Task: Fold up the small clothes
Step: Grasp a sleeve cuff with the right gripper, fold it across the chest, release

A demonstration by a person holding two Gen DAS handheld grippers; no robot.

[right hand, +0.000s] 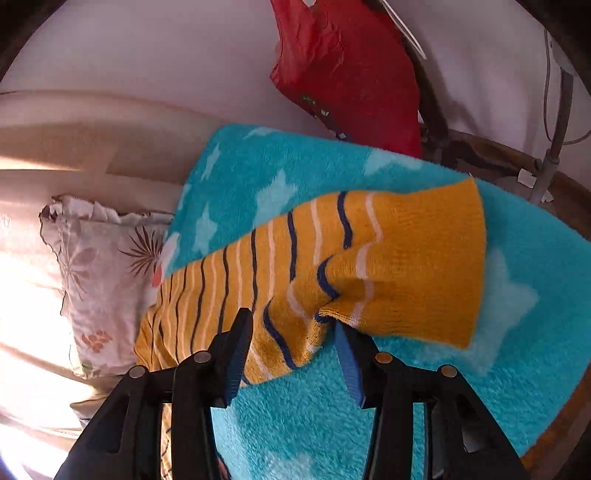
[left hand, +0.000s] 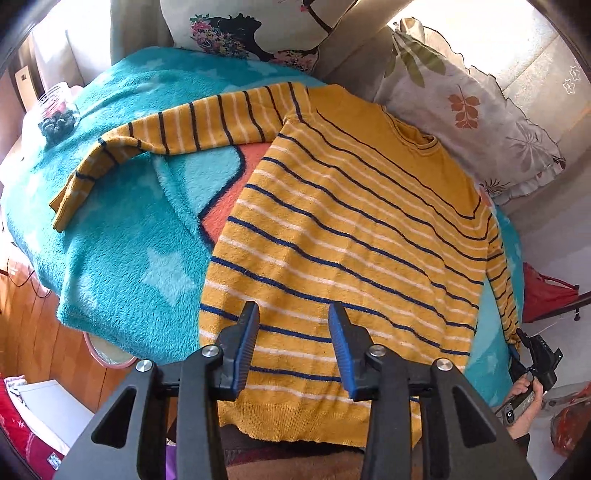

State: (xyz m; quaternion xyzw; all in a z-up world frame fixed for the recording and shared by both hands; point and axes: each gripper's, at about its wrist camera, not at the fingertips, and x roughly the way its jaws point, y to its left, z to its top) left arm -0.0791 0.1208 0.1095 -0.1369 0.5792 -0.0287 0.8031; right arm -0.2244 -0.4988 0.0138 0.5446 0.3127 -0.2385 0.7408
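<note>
A yellow sweater [left hand: 351,229] with navy and white stripes lies flat, front up, on a turquoise star blanket [left hand: 122,229]. Its left sleeve [left hand: 177,129] stretches out across the blanket and bends down at the cuff. My left gripper [left hand: 294,308] hovers open above the sweater's hem, with nothing between its blue pads. In the right wrist view the other sleeve [right hand: 369,258] lies rumpled on the blanket [right hand: 480,369]. My right gripper [right hand: 291,321] stands open over that sleeve's lower edge, and the cloth lies loose between the fingers. A hand [left hand: 526,389] holds that gripper at the right edge.
A leaf-print pillow [left hand: 472,122] and a flower-print pillow [left hand: 251,26] lean behind the sweater. A glass jar [left hand: 57,114] stands at the blanket's far left. A red bag [right hand: 351,74] hangs beyond the blanket's right end. Wooden floor [left hand: 29,314] shows below the left edge.
</note>
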